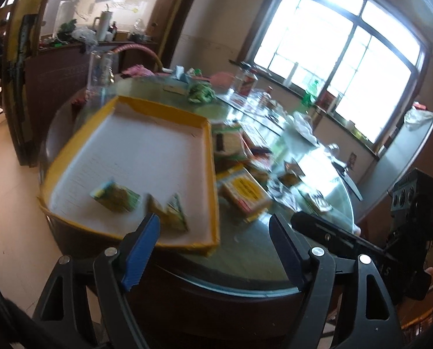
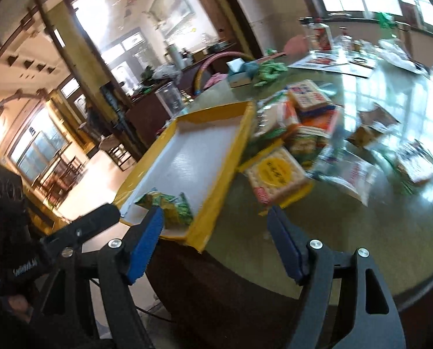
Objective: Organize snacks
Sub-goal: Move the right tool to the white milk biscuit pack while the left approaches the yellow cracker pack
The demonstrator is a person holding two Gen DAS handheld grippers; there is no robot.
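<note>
A yellow-rimmed tray (image 1: 187, 122) with a white floor sits on the round glass table (image 1: 239, 258); it also shows in the right wrist view (image 2: 216, 200). Two green-yellow snack packets (image 1: 116, 196) (image 1: 170, 212) lie at its near end, seen too in the right wrist view (image 2: 170, 206). Beside the tray lies a pile of cracker packs, the nearest with a yellow label (image 1: 245, 195) (image 2: 274, 174). My left gripper (image 1: 215, 232) is open and empty over the tray's near corner. My right gripper (image 2: 215, 224) is open and empty near the table edge.
The table's far side holds bottles (image 1: 245, 80), papers, a green bag (image 1: 200, 93) and a clear jug (image 1: 100, 69). More loose snack packs (image 2: 417, 165) lie at the right. The right gripper's body (image 1: 341, 232) is close at the left one's right. The floor lies left.
</note>
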